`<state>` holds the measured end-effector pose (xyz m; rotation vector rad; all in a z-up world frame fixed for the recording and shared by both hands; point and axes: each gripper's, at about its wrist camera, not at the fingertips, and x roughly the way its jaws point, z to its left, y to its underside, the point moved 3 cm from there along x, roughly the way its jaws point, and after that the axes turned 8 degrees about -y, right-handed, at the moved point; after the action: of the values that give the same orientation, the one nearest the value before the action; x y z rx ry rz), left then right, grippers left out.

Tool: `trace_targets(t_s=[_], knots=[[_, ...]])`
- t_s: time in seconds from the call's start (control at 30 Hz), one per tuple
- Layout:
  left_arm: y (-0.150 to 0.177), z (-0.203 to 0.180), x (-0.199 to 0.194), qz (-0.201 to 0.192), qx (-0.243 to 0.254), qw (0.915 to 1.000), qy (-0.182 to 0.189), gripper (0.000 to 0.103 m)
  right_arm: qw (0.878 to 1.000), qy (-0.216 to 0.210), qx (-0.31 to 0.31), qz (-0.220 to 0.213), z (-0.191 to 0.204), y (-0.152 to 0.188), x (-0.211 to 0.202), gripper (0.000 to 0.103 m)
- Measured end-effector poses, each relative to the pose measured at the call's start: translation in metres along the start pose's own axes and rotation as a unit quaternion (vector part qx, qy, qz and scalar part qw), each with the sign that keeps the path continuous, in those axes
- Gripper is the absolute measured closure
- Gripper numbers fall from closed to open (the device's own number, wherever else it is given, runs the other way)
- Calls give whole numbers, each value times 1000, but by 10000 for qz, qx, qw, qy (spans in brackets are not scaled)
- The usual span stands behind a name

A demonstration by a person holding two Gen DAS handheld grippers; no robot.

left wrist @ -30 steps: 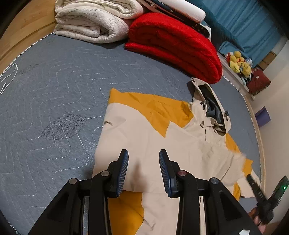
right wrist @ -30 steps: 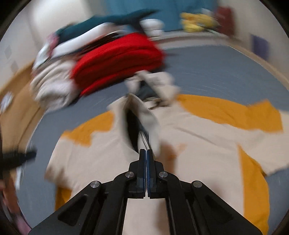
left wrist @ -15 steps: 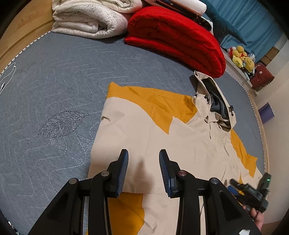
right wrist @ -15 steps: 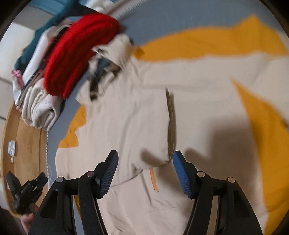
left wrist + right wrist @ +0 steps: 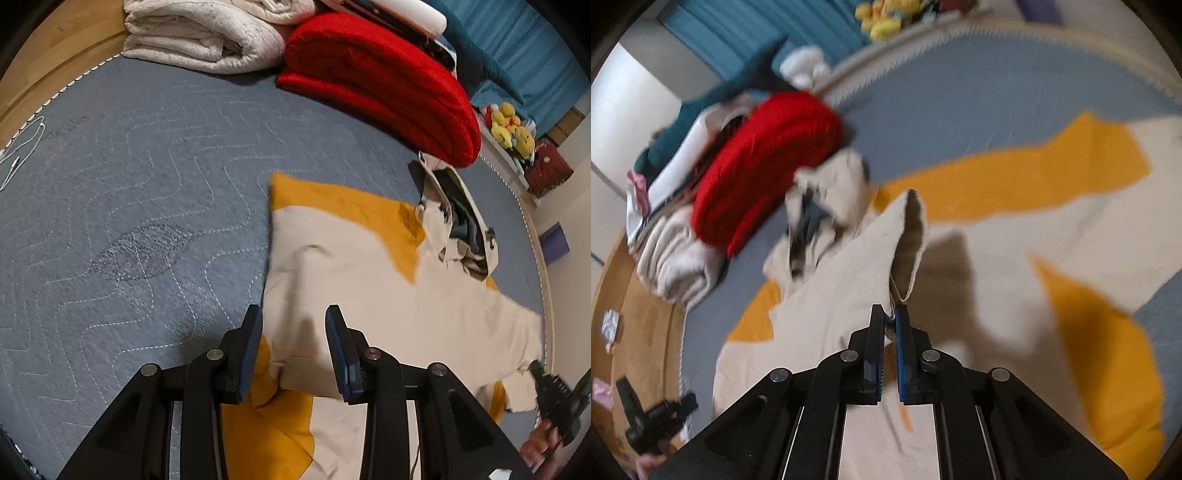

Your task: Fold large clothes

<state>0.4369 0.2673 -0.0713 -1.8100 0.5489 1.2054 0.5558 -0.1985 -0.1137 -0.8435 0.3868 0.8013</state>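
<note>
A cream-and-mustard jacket lies spread across the grey quilted mattress, its hood toward the folded red blanket and the pale folded blanket at the bed's far end. The right gripper is clenched on a cream edge of the jacket — the fabric rises in a peak just beyond the pads, so a flap is pinched and lifted off the layer beneath. The left gripper hovers above the garment's near side with its jaws part-way apart; cloth shows between the fingers but the pads do not press it, so it grasps nothing. The step in hand looks like the start of a lengthwise fold, with one side being taken up to carry across the body. The next move likely calls for the left tongs to close on a matching point of the same edge, near the orange panel, so both ends travel together — otherwise the flap will probably drag crooked.
</note>
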Motion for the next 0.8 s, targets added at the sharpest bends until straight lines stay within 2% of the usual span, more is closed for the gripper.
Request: trace_targets(t_s=[0.1,0.17,0.23,0.43,0.5,0.53,0.6,0.67,0.73,0.8], knots=[[8,-6,12,180,118,9998,20,71,9991,372,-2,-198,-11,-12,-13,97],[14,-10,22,349,173,9992,72,71,9966,798,113,-170,-31,-19,-13,97],[20,-14,30,494,232,9985,96,71,9946,980,297,-158,-47,-23,-14,97],[39,-30,50,822,612,9947,40,71,9921,1099,601,108,-70,-33,-6,96],[47,-32,58,928,759,9927,-81,71,9895,1200,785,193,-85,-36,-4,93],[49,-31,64,995,833,9914,-165,71,9862,1410,855,131,-91,-37,-7,92],[56,-28,76,1114,981,9879,-441,71,9799,1797,837,-209,-96,-40,-18,91],[62,-25,84,1174,1160,9827,-845,71,9823,1695,731,-330,-94,-43,-21,90],[61,-29,80,1088,1209,9826,-896,71,9918,1103,626,-122,-87,-46,-7,85],[55,-39,66,779,1118,9891,-559,71,9954,580,657,389,-82,-41,16,59]])
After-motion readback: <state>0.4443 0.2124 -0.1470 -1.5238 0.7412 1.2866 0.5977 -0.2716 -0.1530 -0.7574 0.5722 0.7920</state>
